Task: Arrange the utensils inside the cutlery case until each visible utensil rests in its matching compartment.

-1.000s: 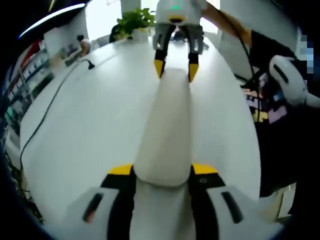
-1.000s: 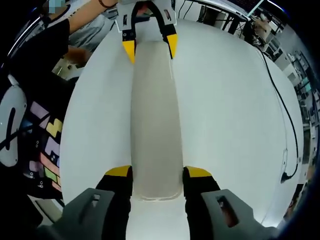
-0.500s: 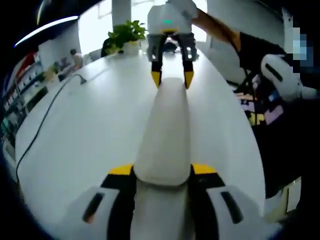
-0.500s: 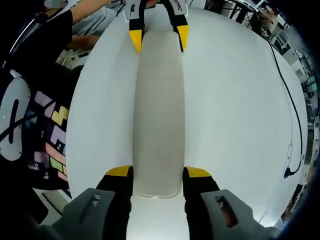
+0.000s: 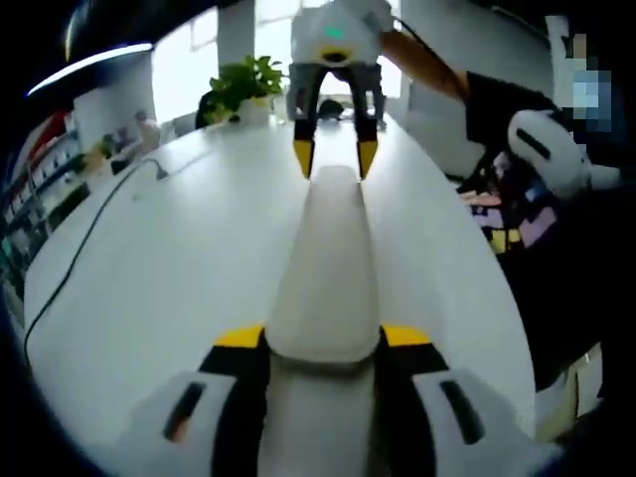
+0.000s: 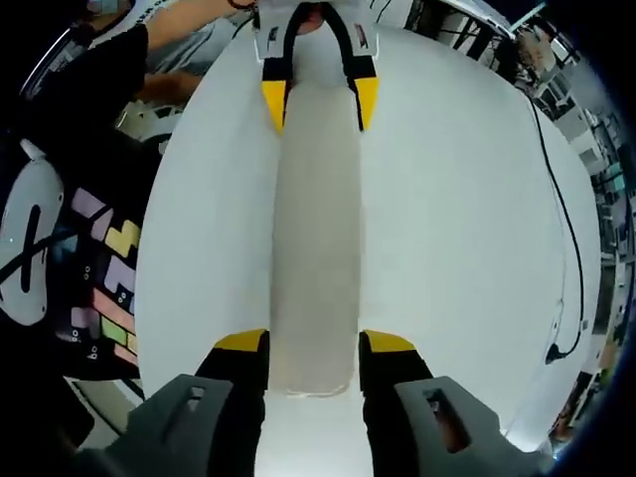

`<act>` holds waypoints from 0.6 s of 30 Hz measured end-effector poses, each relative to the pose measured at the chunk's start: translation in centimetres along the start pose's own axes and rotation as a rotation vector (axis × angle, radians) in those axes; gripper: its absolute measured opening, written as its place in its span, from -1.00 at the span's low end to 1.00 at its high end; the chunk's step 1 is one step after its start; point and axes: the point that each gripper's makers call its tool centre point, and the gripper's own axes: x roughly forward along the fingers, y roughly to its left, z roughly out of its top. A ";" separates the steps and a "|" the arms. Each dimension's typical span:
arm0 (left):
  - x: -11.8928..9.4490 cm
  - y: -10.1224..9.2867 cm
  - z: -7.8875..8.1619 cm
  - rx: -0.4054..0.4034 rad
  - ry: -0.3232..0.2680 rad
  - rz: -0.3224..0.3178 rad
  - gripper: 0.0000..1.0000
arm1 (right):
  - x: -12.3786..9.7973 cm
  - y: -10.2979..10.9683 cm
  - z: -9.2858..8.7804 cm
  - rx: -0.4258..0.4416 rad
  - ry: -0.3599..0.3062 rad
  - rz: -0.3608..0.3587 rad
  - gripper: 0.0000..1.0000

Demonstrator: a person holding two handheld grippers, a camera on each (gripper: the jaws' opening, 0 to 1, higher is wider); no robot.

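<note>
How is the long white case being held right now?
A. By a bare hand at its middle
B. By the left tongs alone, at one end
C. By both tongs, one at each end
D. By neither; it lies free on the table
C: the left tongs clamp one end of the white case and the right tongs clamp the other, above the white table.

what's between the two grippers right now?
A long white case, spanning from the left gripper to the right gripper, each closed on one end. The right gripper view shows the same case above the white table.

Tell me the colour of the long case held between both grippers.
The case is plain off-white, slightly translucent; it shows best in the right gripper view.
</note>
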 end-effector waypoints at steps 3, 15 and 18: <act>0.0 0.1 0.0 -0.007 -0.014 0.014 0.01 | -0.6 -0.3 3.0 -0.052 -0.094 -0.034 -0.29; -0.4 0.2 0.1 -0.002 -0.117 0.006 -0.20 | 2.5 0.9 12.6 -0.042 -0.222 0.056 -0.97; -0.4 0.2 0.2 -0.003 -0.130 0.007 -0.20 | 2.8 -0.7 14.0 -0.105 -0.230 -0.027 -0.88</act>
